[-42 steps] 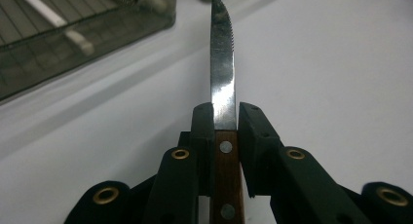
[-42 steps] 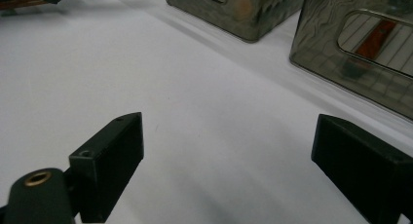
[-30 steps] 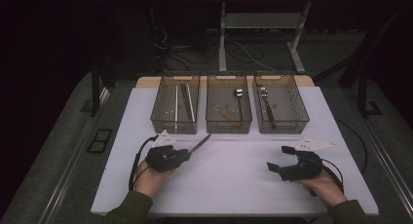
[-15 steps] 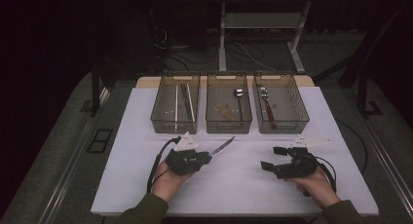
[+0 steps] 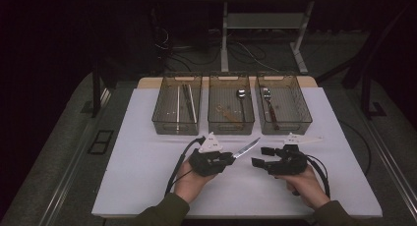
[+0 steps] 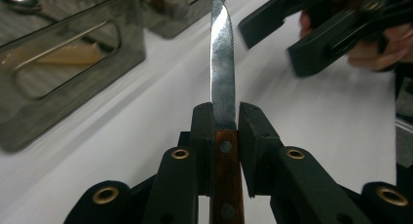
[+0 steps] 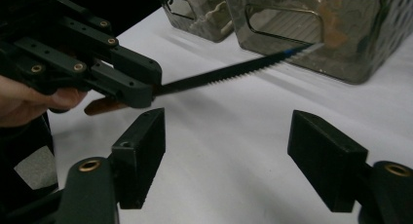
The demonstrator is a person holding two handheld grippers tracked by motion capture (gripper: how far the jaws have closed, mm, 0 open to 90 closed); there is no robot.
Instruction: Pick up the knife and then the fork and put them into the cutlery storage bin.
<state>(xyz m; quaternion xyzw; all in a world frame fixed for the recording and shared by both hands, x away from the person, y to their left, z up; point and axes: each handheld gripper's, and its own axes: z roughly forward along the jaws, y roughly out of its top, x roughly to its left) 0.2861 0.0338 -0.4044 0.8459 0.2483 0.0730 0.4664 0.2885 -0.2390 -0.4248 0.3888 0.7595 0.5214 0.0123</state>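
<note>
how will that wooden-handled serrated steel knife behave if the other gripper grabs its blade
The wooden-handled serrated steel knife probably stays stiff: it juts straight from the left gripper, clamped on its handle. The thin, shiny blade may slip between the right gripper's open pads. It looks light.

High view: fixed above the near table (image 5: 147, 186) edge, looks forward and down, far off. 2 gripper views: low, close, facing the far bins (image 6: 73, 63). All 3 share the knife (image 5: 246, 148).

Left tongs (image 6: 225, 118) clamp knife (image 6: 222, 63) at wooden handle, blade upright; right tongs (image 6: 287, 31) beyond, empty.
</note>
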